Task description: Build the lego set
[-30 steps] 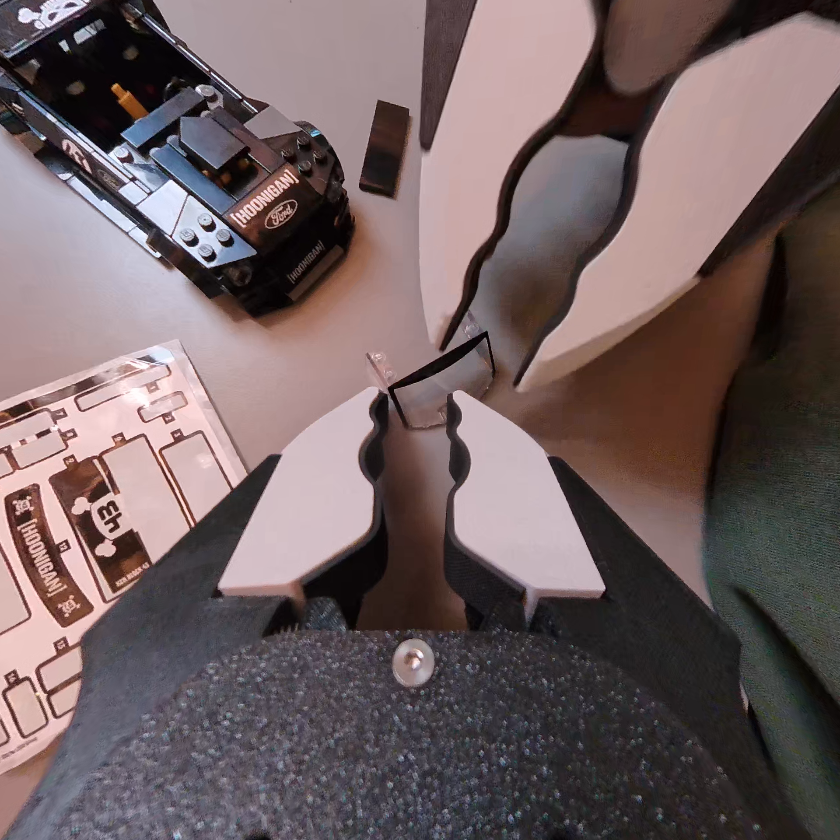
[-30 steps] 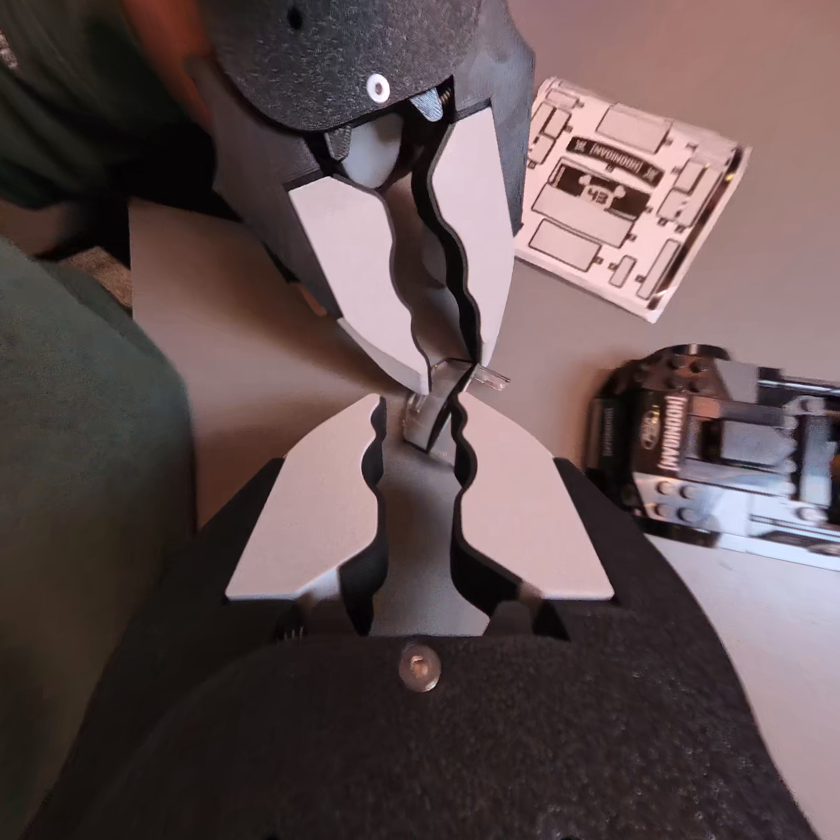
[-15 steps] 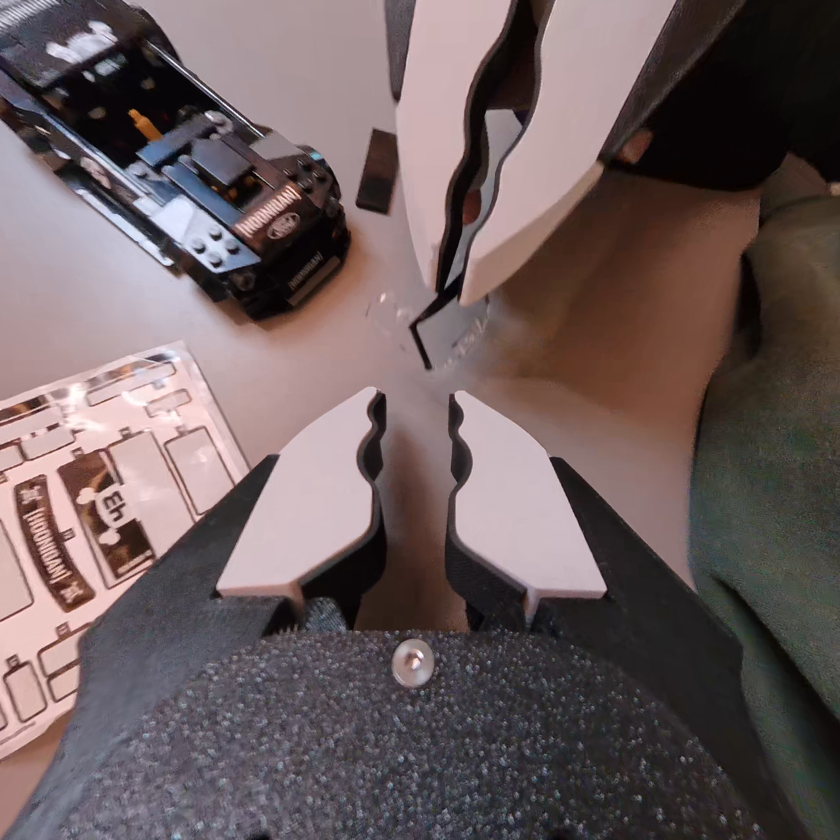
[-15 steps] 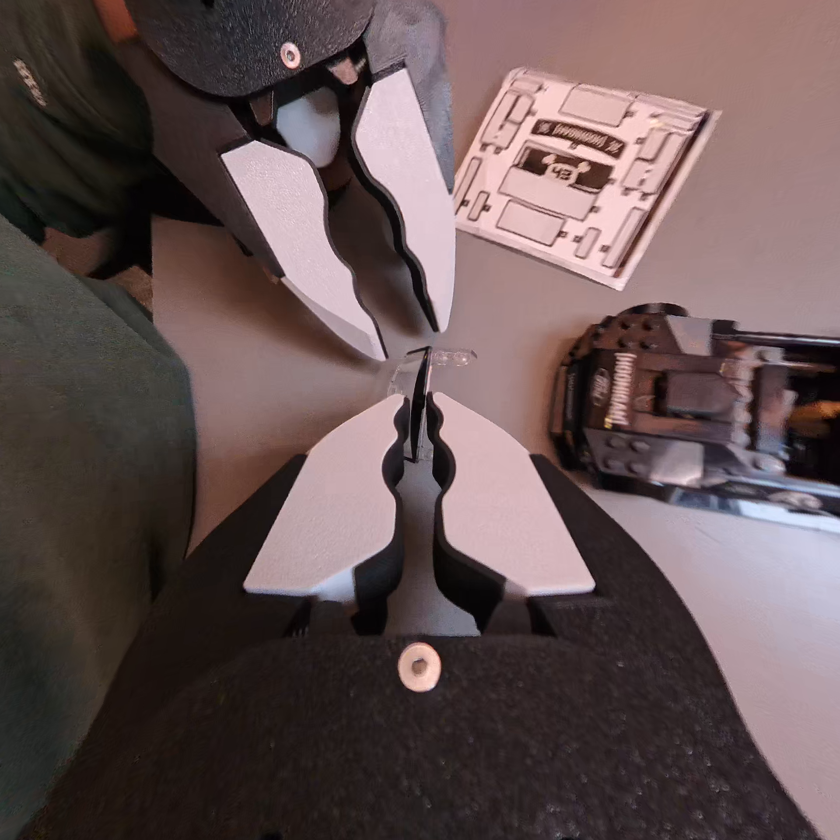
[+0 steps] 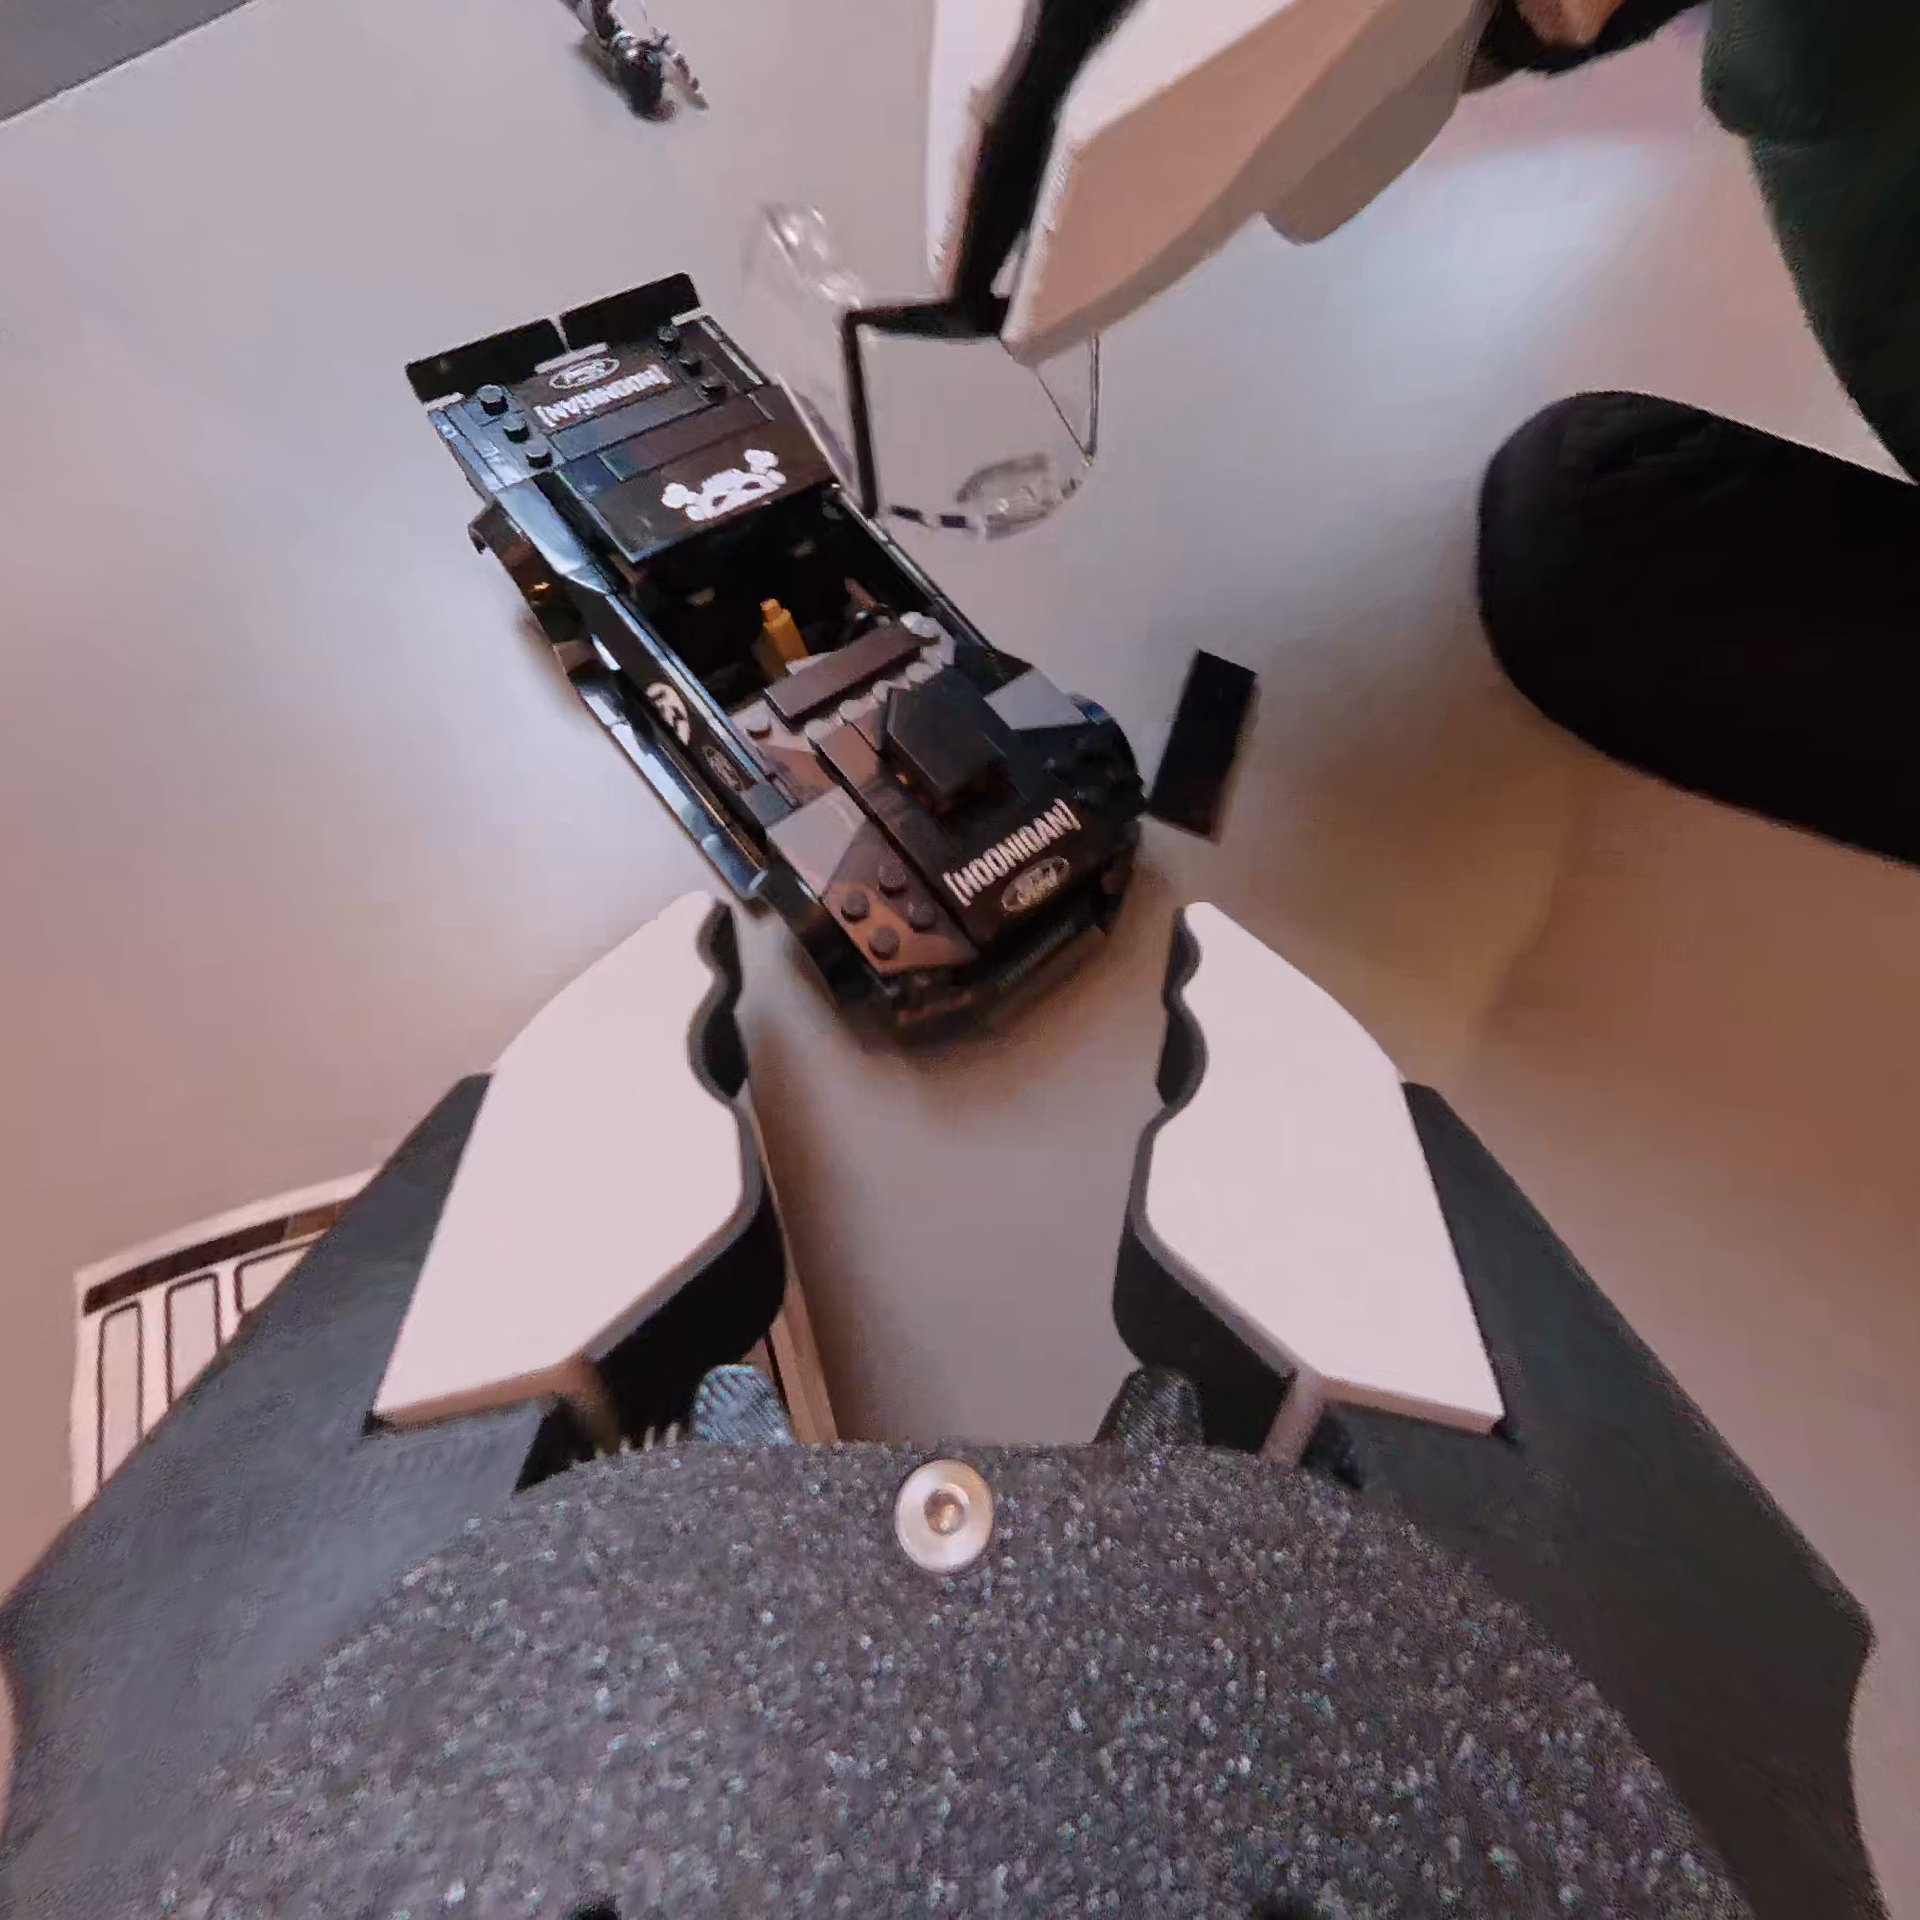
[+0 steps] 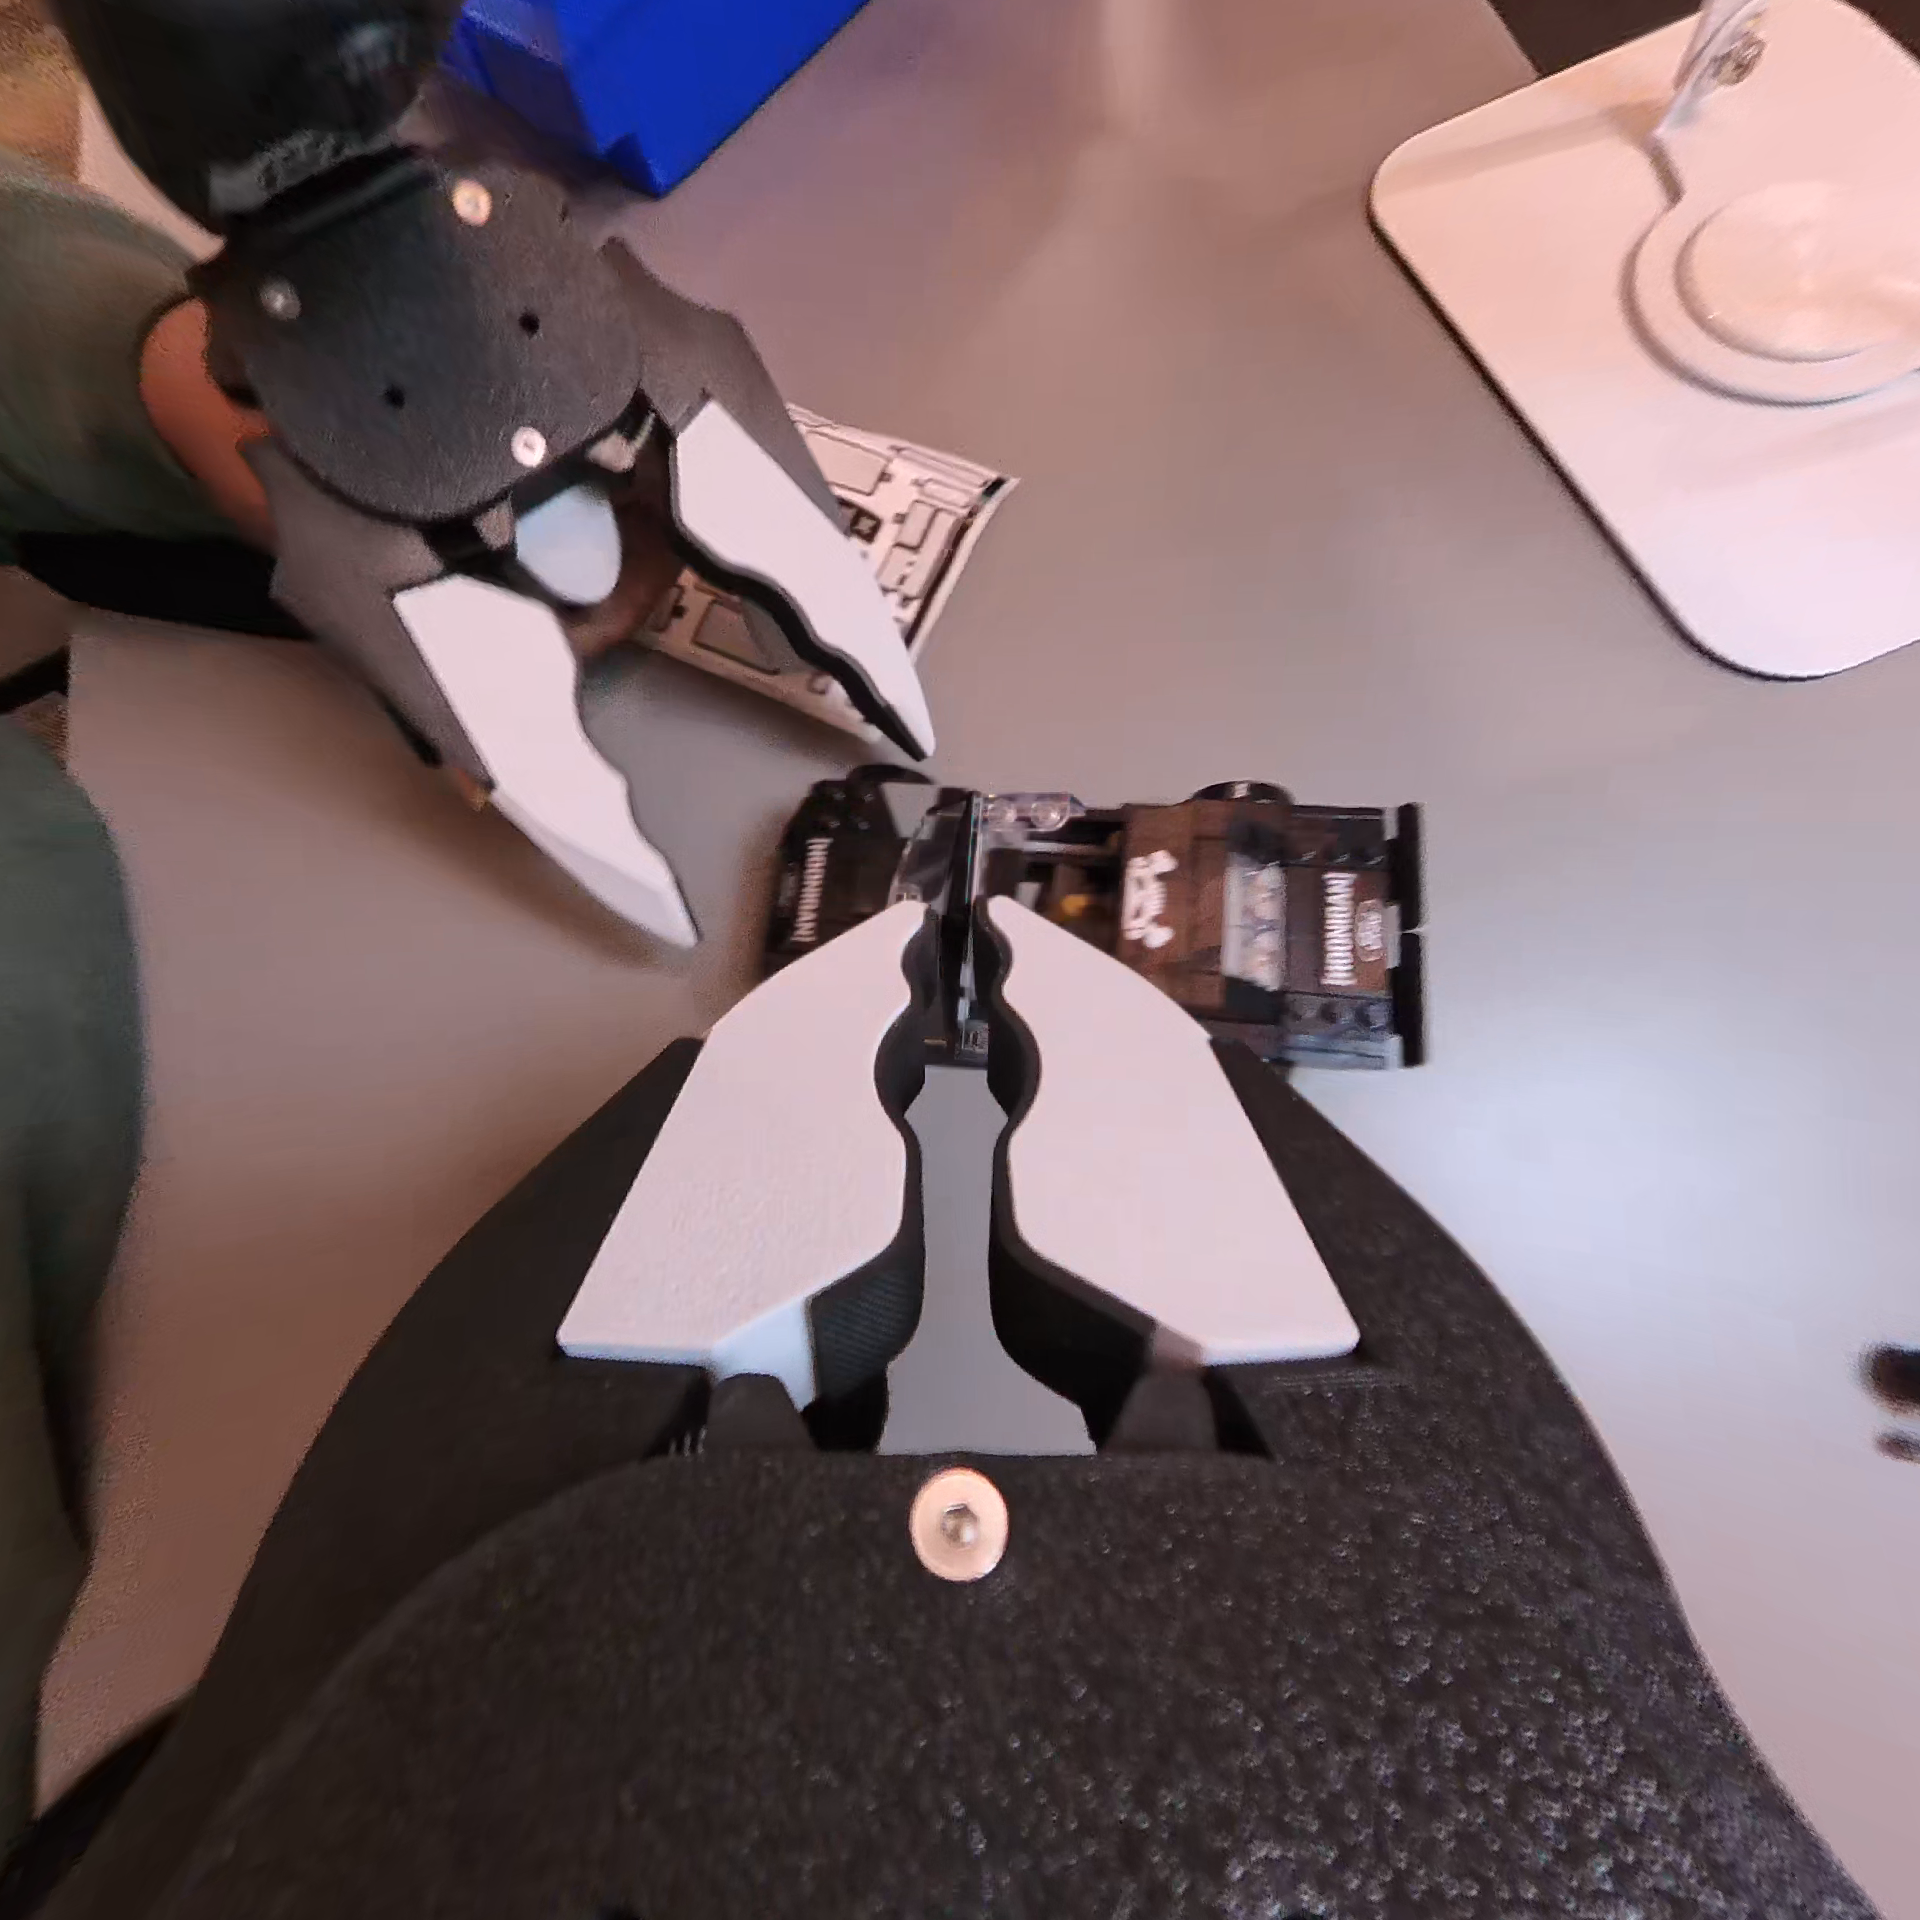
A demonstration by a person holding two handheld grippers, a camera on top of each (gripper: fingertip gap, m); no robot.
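Note:
A black lego car (image 5: 790, 665) lies on the grey table, its cabin open on top. My left gripper (image 5: 948, 914) is open wide and empty, with its fingertips either side of the car's front end and not touching it. My right gripper (image 6: 954, 914) is shut on a clear windscreen piece with a black border (image 6: 951, 862) and holds it edge-on above the car (image 6: 1247, 925). The left wrist view shows that piece (image 5: 966, 426) hanging from the right gripper's fingertips (image 5: 1049, 312) beside the car's rear. The left gripper also shows in the right wrist view (image 6: 798, 840).
A loose black tile (image 5: 1200, 743) lies right of the car's front. A sticker sheet (image 6: 914, 520) lies behind the left gripper. A white stand base (image 6: 1662, 312) is at the far right, and a blue box (image 6: 644, 73) at the far edge. A person's green sleeve is at the left. Across from one pair of fingers to the other is roughly 8 cm.
The right gripper closed on the windscreen piece that the left gripper had held and carried it over the car. The left gripper came off the piece, opened wide and moved to the car's front.

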